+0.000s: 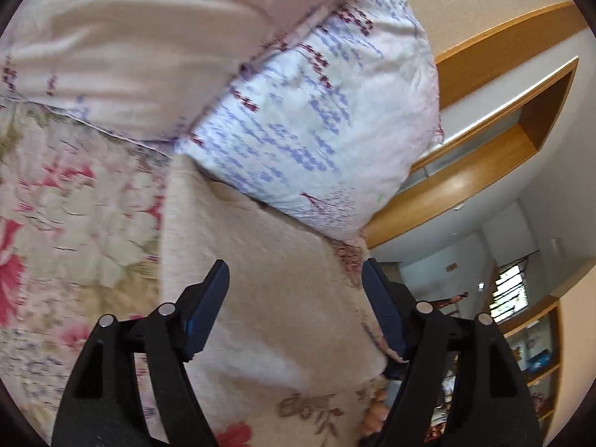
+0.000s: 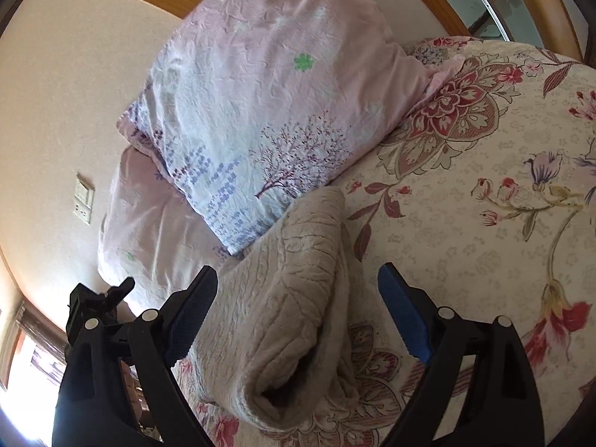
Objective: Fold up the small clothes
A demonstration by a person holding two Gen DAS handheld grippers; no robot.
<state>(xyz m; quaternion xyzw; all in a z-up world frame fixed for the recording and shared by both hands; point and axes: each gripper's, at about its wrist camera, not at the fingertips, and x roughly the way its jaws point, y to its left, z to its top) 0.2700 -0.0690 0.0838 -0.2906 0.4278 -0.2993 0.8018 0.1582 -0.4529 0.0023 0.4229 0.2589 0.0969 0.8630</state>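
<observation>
Both grippers, left gripper (image 1: pixel 296 309) and right gripper (image 2: pixel 298 311), stand wide and empty over the beige garment (image 2: pixel 290 298); apparently folded on the bed (image 2: pixel 465 242), we judge tidying next.

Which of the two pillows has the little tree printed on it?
The upper pillow, propped on top, with blue blossoms and a purple tree; the lower pillow beneath looks plain pink.

Both tools gape, left tool (image 1: pixel 296 283) and right tool (image 2: pixel 298 287) (nothing clamped).
</observation>
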